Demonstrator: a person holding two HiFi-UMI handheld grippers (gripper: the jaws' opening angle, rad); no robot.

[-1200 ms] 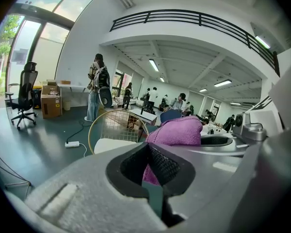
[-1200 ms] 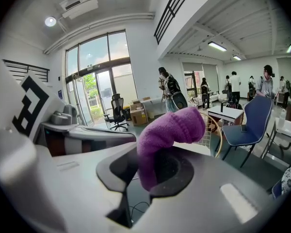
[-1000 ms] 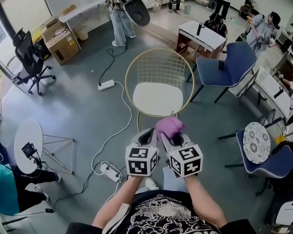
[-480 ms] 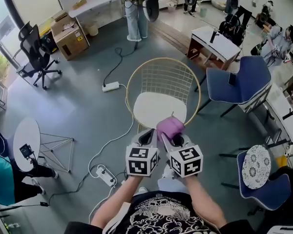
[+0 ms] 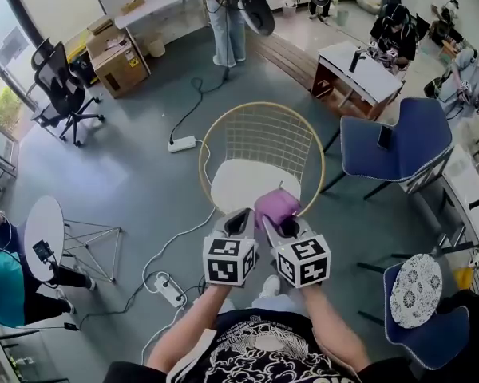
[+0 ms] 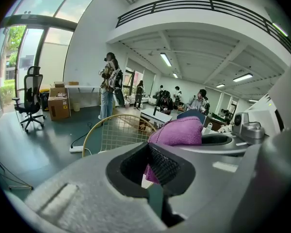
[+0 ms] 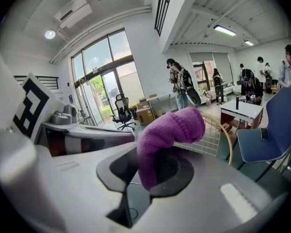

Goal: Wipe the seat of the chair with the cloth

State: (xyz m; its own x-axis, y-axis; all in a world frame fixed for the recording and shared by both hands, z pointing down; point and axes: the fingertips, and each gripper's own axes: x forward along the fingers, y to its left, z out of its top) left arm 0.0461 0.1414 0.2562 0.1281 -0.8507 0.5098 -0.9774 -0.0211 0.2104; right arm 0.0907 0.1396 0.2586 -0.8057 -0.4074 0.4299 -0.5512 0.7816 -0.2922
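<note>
Holding the cloth [image 7: 170,128] in the right claw [image 5: 284,228]: jaws pinched onto one end of it, the rest bulging up and forward past the tips as a fat purple roll. Left claw [image 5: 239,222] sits just beside the right one, jaws together, nothing between them that I can see. The purple showing past its pads in the left gripper view reads as the same cloth over on the right side, not a second grip. Cloth is up in the air in front of the person, short of the chair [image 5: 260,138], not touching the seat [image 5: 245,183] as far as the head view shows. Handling guess: knitted or terry-like, soft, light, zero stiffness, so it folds wherever it's pushed and shouldn't slip much on the pads. The hold is near one end, deep in the jaws, which looks secure enough; the free bulge is the part to press onto the surface. Seat looks like a white pad inside a gold wire shell, probably a bit compliant, so light pressure should do. Watch-out: the wire mesh back and rim could snag loose loops of the cloth if a stroke runs too far. Wiping not started by my read; this is the approach step.
</note>
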